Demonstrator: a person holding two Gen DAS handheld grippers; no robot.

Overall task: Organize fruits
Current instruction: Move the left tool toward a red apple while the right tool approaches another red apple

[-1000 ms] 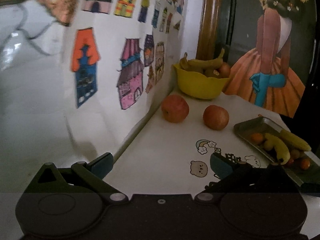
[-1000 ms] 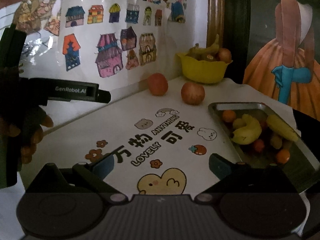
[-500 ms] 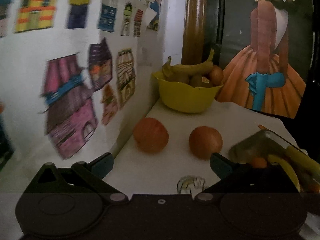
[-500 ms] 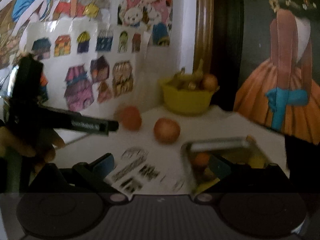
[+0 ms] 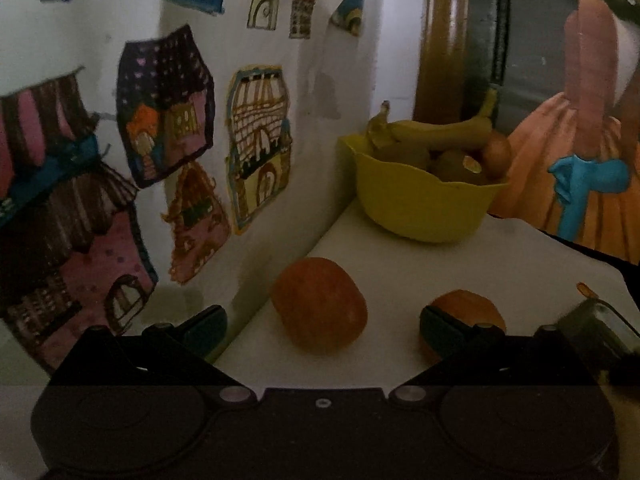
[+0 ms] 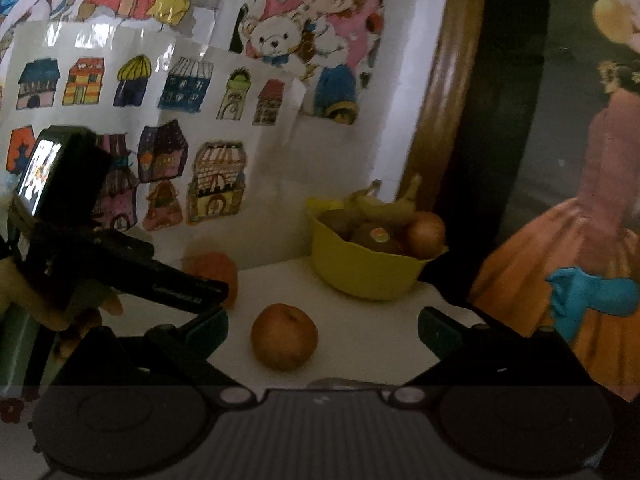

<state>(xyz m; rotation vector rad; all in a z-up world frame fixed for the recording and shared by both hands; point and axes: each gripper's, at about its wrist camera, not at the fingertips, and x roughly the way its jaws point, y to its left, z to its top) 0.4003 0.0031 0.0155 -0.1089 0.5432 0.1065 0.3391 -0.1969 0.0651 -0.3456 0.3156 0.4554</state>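
Observation:
Two reddish apples lie on the white table. In the left wrist view the left apple (image 5: 320, 310) sits between the wide-spread fingers of my left gripper (image 5: 322, 330), untouched; the second apple (image 5: 466, 314) peeks out behind its right finger. In the right wrist view that second apple (image 6: 284, 342) lies between the fingers of my open right gripper (image 6: 322, 330), just ahead of them. The left gripper's body (image 6: 120, 268) covers part of the far apple (image 6: 214, 270). A yellow bowl (image 5: 420, 208) (image 6: 360, 276) with bananas and other fruit stands in the back corner.
A wall with house drawings (image 5: 172, 120) runs close along the left of the table. A metal tray corner (image 5: 592, 328) shows at the right. A wooden frame (image 6: 440, 100) and a painting of a figure in an orange dress (image 6: 580, 260) stand behind the bowl.
Both grippers have moved forward toward the apples and the bowl. Each apple now lies between a gripper's fingers. The tray has slid almost out of both views.

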